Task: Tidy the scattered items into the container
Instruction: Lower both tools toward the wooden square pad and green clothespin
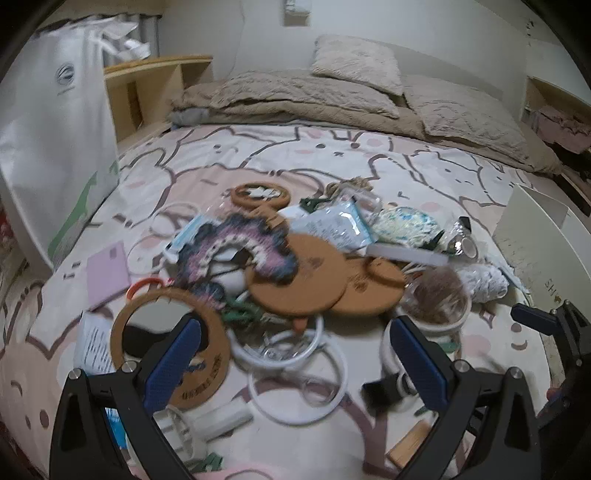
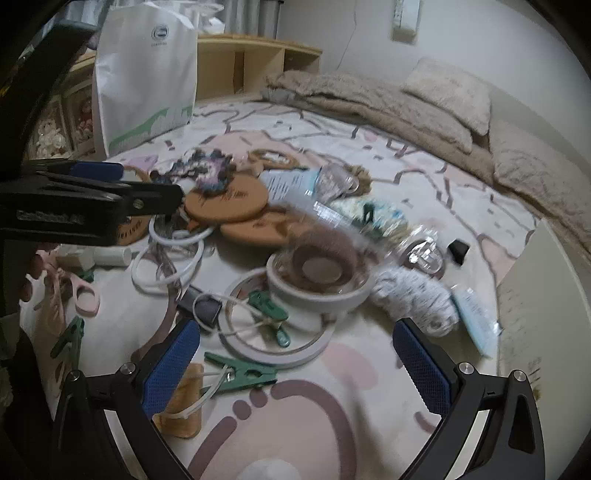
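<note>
Left wrist: bag [image 1: 55, 122] logo (illegible)

A bed sheet [image 1: 295, 155] printed with pale rabbits and pink blotches is covering the bed. A beige quilted blanket [image 1: 295, 98] is lying bunched along the far side of the bed, and a square beige cushion [image 1: 356, 62] is leaning on it against the pale wall [image 1: 258, 33]. A light wooden shelf unit [image 1: 147, 88] is standing beside the bed, its open compartments facing the room.
</note>
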{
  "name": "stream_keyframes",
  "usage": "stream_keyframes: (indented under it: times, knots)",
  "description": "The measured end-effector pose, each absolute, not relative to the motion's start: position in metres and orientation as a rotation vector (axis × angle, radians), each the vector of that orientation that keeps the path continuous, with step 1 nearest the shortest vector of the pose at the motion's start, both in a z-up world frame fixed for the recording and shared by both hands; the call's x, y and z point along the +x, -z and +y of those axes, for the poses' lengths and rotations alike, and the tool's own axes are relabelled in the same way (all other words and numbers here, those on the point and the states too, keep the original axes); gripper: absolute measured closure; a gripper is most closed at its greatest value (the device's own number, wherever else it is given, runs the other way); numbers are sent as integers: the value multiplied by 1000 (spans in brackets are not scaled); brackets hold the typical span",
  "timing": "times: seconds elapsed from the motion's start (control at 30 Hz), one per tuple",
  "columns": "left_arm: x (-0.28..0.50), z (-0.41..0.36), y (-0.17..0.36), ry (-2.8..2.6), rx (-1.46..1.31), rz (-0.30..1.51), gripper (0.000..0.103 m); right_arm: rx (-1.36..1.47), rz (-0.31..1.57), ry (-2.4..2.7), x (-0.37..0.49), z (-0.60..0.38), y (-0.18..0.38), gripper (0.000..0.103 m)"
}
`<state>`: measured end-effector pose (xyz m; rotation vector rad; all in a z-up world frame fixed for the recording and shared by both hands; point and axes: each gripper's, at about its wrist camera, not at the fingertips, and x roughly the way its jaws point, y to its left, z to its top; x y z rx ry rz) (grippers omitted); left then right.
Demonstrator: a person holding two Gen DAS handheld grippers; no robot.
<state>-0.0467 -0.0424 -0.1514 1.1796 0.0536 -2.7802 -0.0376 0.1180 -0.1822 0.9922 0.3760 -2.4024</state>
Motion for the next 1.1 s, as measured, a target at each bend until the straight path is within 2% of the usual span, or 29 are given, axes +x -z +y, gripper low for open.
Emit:
stream_keyframes:
  times: [0.57,1.1]
  knots:
    - [-13,-39,178,2773,1294,52,0,1127,391,2342,-46,119,213,0]
    - [-1,22,177,3105,1462,-225,0,1201,421,2290,-57,139,216,0]
